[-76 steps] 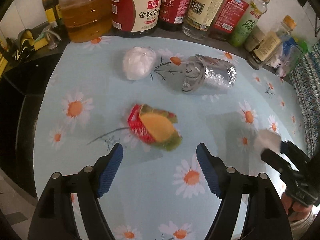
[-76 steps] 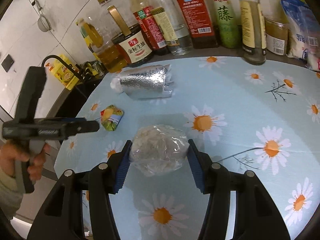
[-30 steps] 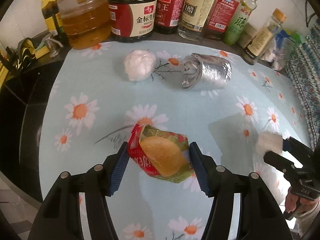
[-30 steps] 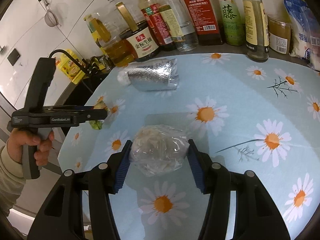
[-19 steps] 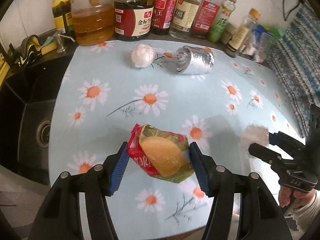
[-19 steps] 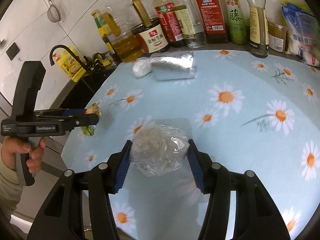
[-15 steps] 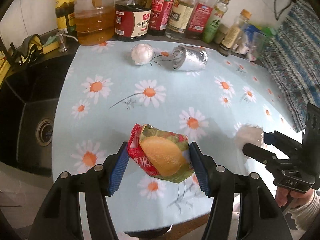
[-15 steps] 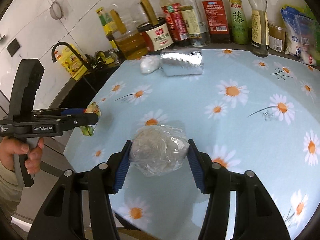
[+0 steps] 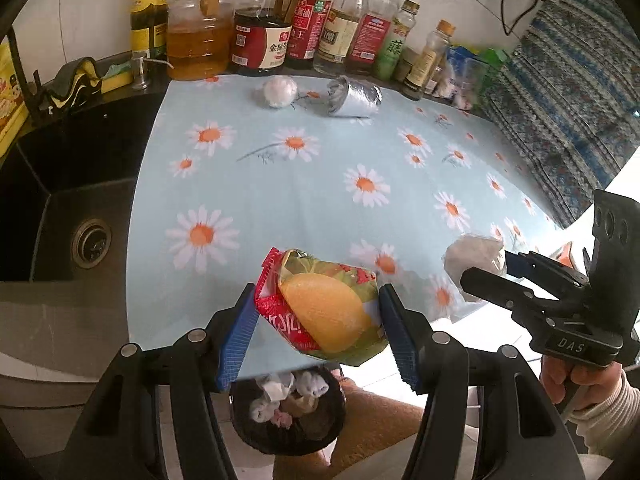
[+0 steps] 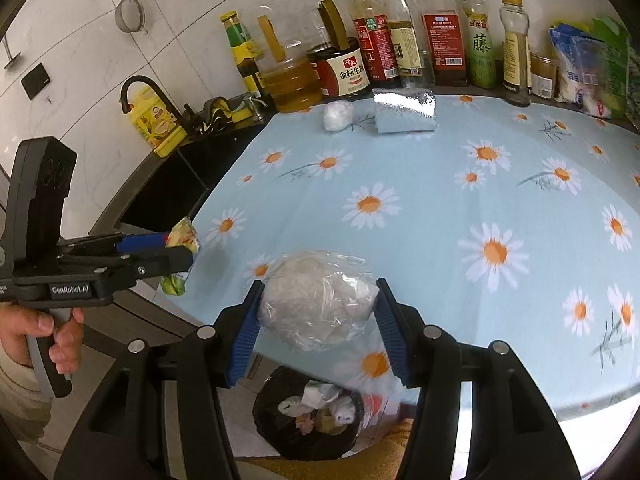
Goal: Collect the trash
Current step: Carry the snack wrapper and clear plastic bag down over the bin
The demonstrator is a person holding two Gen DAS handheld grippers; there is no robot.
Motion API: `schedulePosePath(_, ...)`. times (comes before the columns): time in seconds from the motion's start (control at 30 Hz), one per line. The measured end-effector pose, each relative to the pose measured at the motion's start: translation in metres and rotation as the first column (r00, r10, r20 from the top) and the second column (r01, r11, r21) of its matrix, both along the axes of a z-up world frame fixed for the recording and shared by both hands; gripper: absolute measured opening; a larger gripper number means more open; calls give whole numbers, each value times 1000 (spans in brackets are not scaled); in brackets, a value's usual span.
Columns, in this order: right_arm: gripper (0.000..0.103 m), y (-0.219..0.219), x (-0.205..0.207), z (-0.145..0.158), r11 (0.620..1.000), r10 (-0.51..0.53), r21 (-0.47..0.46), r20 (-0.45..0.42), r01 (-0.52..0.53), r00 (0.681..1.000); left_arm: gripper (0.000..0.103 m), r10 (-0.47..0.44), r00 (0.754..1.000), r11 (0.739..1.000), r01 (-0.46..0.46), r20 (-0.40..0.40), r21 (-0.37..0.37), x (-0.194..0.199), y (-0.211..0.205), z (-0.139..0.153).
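My left gripper [image 9: 318, 334] is shut on a crumpled red, yellow and green snack wrapper [image 9: 324, 308], held over the table's front edge. My right gripper [image 10: 318, 322] is shut on a ball of clear plastic wrap [image 10: 318, 300], also near the front edge. Below both, on the floor, stands a black-lined trash bin [image 9: 288, 412] [image 10: 308, 416] with several crumpled bits inside. A white paper ball [image 9: 279, 91] [image 10: 338, 115] and a silver foil bag [image 9: 354, 98] [image 10: 404, 110] lie on the daisy-print tablecloth [image 9: 304, 188] near the bottles.
A row of sauce and oil bottles [image 9: 280, 32] lines the back wall. A dark sink [image 9: 60, 220] sits left of the table, with a black tap [image 10: 138, 86] beside it. A patterned cloth [image 9: 560, 100] hangs at the right. A person's hand [image 10: 36, 336] holds the left gripper's handle.
Both grippers have drawn back from the table's middle to its front edge, each keeping its piece of trash. The trash bin on the floor has come into view below them.
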State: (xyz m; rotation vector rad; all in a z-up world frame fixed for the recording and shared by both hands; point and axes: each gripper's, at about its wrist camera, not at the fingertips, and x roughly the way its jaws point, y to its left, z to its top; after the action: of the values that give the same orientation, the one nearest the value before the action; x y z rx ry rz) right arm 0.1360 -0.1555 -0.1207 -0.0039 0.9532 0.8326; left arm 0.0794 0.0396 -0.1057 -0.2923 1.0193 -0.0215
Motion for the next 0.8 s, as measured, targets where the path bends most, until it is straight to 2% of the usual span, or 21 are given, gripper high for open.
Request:
schedulePosePath(0.37,55,3,-63,-5,998,-55,-10,-17,55,998,59,-52,999,998,52,-4,-46,-56,1,-10)
schedulePosePath(0.8,55,11,-102,-43,997,-67,-33,-109,64,992,59,-69,991,994,59,-112,-88,-99,-3,-54)
